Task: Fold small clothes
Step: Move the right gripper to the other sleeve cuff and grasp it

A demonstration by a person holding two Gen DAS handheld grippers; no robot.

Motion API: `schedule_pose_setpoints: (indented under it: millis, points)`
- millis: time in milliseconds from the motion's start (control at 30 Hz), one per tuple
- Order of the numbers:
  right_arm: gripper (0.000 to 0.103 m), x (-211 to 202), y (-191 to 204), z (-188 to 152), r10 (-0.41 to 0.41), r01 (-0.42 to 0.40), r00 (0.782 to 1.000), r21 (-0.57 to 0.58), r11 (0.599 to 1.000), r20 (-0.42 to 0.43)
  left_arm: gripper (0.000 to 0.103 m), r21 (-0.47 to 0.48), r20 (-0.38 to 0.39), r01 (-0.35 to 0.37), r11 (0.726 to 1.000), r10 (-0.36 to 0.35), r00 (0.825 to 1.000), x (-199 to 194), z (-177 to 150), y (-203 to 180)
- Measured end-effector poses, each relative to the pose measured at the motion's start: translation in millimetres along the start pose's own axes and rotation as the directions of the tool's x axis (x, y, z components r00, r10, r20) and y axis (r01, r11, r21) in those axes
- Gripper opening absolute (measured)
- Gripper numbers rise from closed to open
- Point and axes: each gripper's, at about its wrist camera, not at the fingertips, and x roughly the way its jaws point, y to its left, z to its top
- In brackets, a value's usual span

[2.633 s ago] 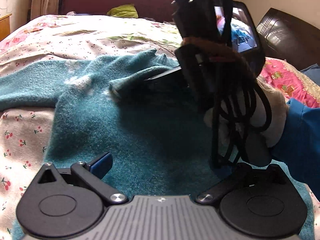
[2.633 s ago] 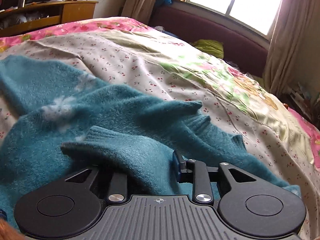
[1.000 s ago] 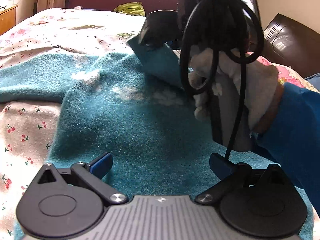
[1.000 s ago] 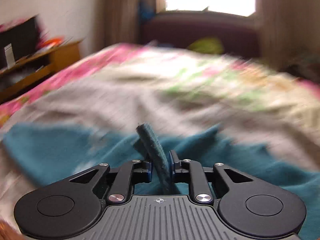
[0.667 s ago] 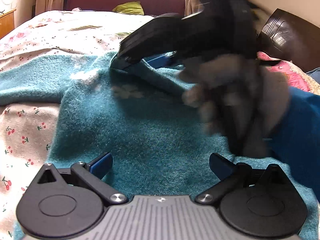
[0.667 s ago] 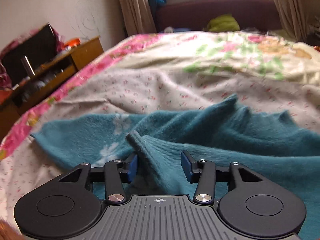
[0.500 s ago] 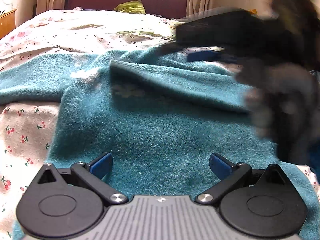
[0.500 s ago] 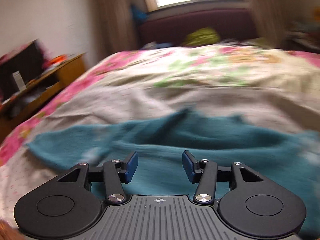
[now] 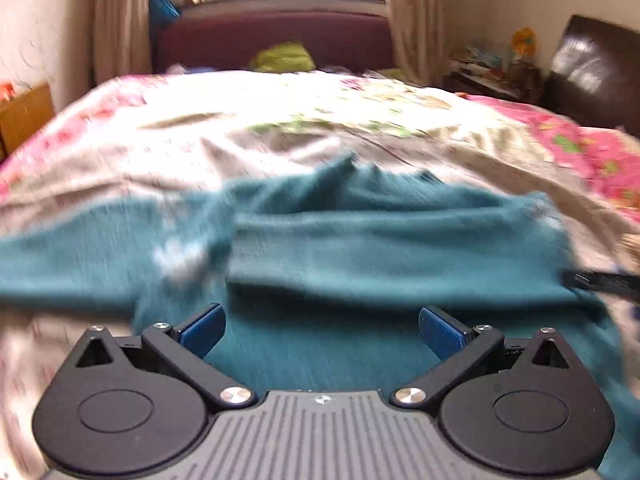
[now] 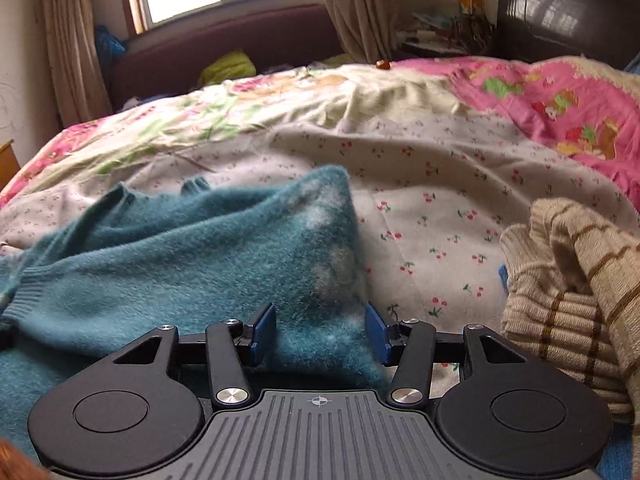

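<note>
The teal sweater [image 9: 360, 248] lies spread on the floral bedspread [image 10: 420, 184], one sleeve folded across its body; thick, soft and limp, it probably handles best pinched at a ribbed cuff or hem. Since a second ago the right gripper [image 10: 320, 334] has let go of the sleeve, its jaws having just been opening, and now stands half open astride the sweater's side edge, while the left gripper [image 9: 320, 330] hovers wide open and empty.

The sweater [image 9: 360, 256] lies spread on the bed [image 9: 280, 136], one sleeve folded across its body. In the right wrist view its edge sits between the fingers of the right hand-held gripper [image 10: 320, 336], untouched, and a striped knit garment [image 10: 572, 292] lies at 3 o'clock. The headboard [image 9: 272, 40] stands at 12 o'clock, behind the bed.
</note>
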Motion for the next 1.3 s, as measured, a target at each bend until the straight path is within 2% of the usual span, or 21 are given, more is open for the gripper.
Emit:
schedule_pose_setpoints:
  millis: [100, 167, 200, 267, 367, 500, 567, 633, 700, 767, 833, 900, 967, 1067, 1200, 1300]
  points:
    - [0.049, 0.5, 8.0, -1.6, -0.017, 0.015, 0.999, -0.052, 0.999, -0.041, 0.103, 0.021, 0.007, -0.086, 0.996, 0.086, 0.996, 36.6, 11.0, -0.5]
    - [0.05, 2.0, 9.9, -3.0, -0.025, 0.02, 0.997, -0.074, 0.997, -0.068, 0.103, 0.072, -0.038, -0.177, 0.981, 0.18, 0.983, 64.2, 7.2, 2.3]
    - [0.05, -0.5, 11.1, -2.4, -0.026, 0.021, 0.998, -0.078, 0.997, -0.065, 0.103, 0.078, -0.055, -0.177, 0.981, 0.181, 0.982, 73.4, 4.5, 6.1]
    - [0.05, -8.3, 15.3, 0.8, -0.022, 0.018, 0.999, -0.075, 0.997, -0.048, 0.103, 0.005, -0.055, -0.135, 0.991, 0.135, 0.989, 67.8, 0.6, 21.1]
    - [0.05, -22.8, 35.9, 4.5, 0.032, -0.034, 0.999, -0.105, 0.994, -0.02, 0.103, -0.024, -0.045, -0.14, 0.99, 0.139, 0.989, 46.3, 2.8, 27.5]
    - [0.05, -34.3, 90.4, 9.8, 0.137, -0.136, 0.991, -0.202, 0.97, -0.011, 0.103, -0.072, -0.021, -0.146, 0.987, 0.145, 0.989, 10.4, -5.3, 43.1]
    - [0.05, -37.4, 122.4, 17.4, 0.188, -0.186, 0.982, -0.239, 0.953, -0.012, 0.103, -0.125, -0.053, -0.176, 0.976, 0.171, 0.984, 6.3, -12.1, 56.6]
    - [0.05, -41.7, 154.5, 29.1, 0.241, -0.236, 0.97, -0.276, 0.932, -0.016, 0.103, -0.191, -0.095, -0.176, 0.966, 0.161, 0.982, 10.8, -20.0, 66.3]
    - [0.05, -49.8, 189.3, 42.3, 0.305, -0.296, 0.952, -0.331, 0.896, -0.024, 0.103, -0.208, -0.087, -0.16, 0.965, 0.145, 0.986, 9.7, -22.9, 66.9]
    - [0.051, -57.8, 225.3, 50.8, 0.351, -0.334, 0.936, -0.404, 0.851, -0.033, 0.103, -0.198, -0.047, -0.163, 0.966, 0.157, 0.986, 1.7, -21.9, 66.1]
    - [0.052, -61.9, 262.4, 53.9, 0.387, -0.362, 0.921, -0.471, 0.804, -0.047, 0.103, -0.228, -0.016, -0.146, 0.963, 0.146, 0.989, -8.6, -21.9, 75.8]
    - [0.052, -60.1, 297.7, 50.4, 0.417, -0.397, 0.905, -0.513, 0.761, -0.081, 0.103, -0.291, -0.009, -0.131, 0.948, 0.134, 0.991, -17.8, -22.1, 94.8]
    - [0.052, -55.6, 331.2, 45.7, 0.441, -0.426, 0.89, -0.548, 0.72, -0.114, 0.103, -0.35, -0.006, -0.147, 0.925, 0.154, 0.988, -24.9, -21.5, 114.3]
    - [0.052, -56.2, 377.5, 44.7, 0.46, -0.447, 0.875, -0.62, 0.644, -0.152, 0.103, -0.396, -0.016, -0.143, 0.907, 0.149, 0.989, -24.1, -26.3, 129.1]
    - [0.052, -63.0, 430.5, 48.1, 0.493, -0.499, 0.84, -0.682, 0.535, -0.227, 0.103, -0.333, -0.024, -0.11, 0.936, 0.108, 0.994, -13.5, -32.5, 117.5]
    - [0.052, -62.4, 469.8, 39.6, 0.483, -0.519, 0.825, -0.728, 0.448, -0.291, 0.103, -0.339, -0.008, -0.078, 0.938, 0.08, 0.997, -13.9, -31.4, 120.8]
